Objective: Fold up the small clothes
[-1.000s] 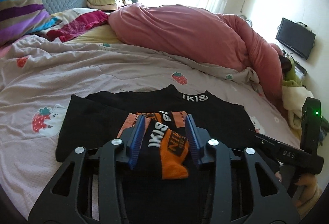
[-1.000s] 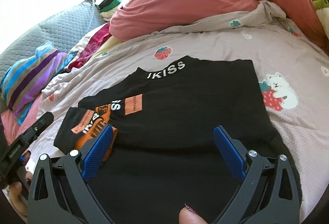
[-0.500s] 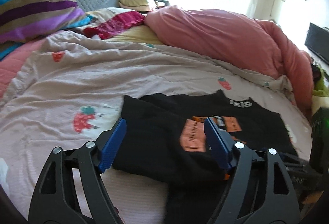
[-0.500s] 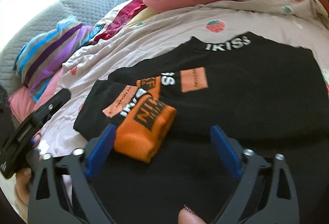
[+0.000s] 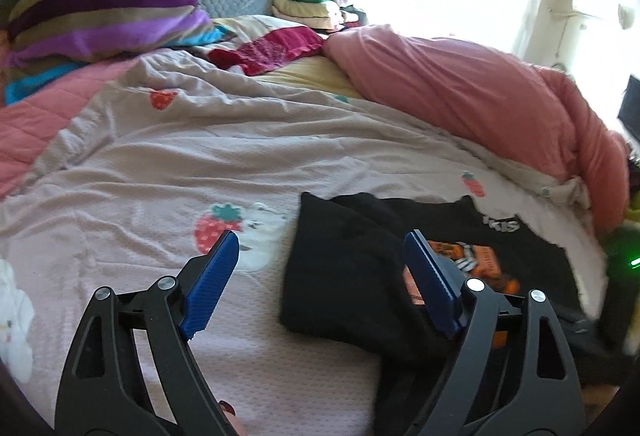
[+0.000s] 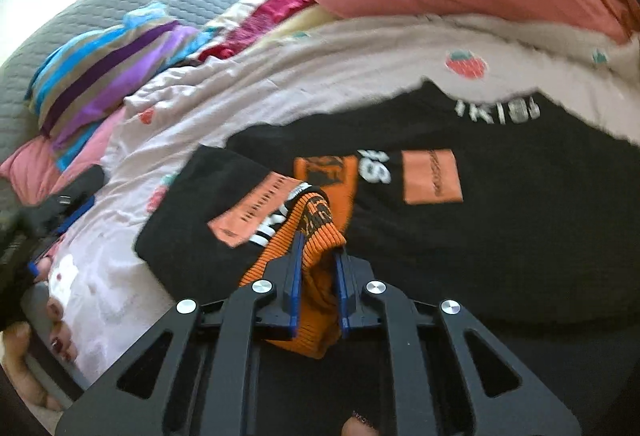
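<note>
Bed [image 6: 320,84]: orange cuff [image 6: 316,236] in right hand-held gripper [image 6: 318,264]

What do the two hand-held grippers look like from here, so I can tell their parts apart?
Both match: the left hand-held gripper and right hand-held gripper have matte black frames with triangular cut-outs, round silver pivot bolts, and blue ribbed pads. A green indicator light glows at the left view's right edge. Painted fingernails show; no sleeves visible.

My right gripper [image 6: 318,256] has just clamped shut on the orange cuff [image 6: 312,236]; my left gripper [image 5: 320,264] has just opened wide, empty.
</note>
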`<state>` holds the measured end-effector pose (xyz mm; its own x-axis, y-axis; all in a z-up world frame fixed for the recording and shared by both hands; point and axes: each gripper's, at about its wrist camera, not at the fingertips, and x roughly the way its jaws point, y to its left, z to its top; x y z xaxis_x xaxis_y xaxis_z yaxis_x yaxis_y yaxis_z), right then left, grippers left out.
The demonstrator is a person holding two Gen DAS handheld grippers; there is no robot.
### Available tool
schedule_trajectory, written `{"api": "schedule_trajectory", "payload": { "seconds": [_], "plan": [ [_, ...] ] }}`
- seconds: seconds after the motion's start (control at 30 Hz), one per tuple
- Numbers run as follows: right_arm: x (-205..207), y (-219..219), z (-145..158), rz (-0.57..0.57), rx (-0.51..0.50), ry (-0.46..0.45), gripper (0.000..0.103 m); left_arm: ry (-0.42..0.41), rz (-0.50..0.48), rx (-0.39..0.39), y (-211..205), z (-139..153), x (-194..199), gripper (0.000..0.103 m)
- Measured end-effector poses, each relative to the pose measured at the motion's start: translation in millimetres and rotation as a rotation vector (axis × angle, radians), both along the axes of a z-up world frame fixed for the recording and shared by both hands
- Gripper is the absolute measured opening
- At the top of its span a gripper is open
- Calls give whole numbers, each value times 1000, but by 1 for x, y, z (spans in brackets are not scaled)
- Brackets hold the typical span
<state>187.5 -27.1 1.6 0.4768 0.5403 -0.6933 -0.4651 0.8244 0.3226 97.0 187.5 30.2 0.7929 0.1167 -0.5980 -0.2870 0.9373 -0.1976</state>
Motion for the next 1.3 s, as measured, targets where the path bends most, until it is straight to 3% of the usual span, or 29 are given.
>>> {"api": "schedule_trajectory", "payload": {
  "seconds": [0.3,0.57,0.97,1.3],
  "plan": [
    [-3,-9,65,41,49,-182,12,14,8,-11,5,-4,0,78],
    [16,-64,95,-63,23,-281,12,2,20,8,6,-1,-2,78],
    [30,-146,70,-244,-45,-255,12,9,-15,37,-6,-2,3,78],
    [34,-170,45,-289,-44,-195,12,34,-162,47,-50,4,32,78]
  ]
}}
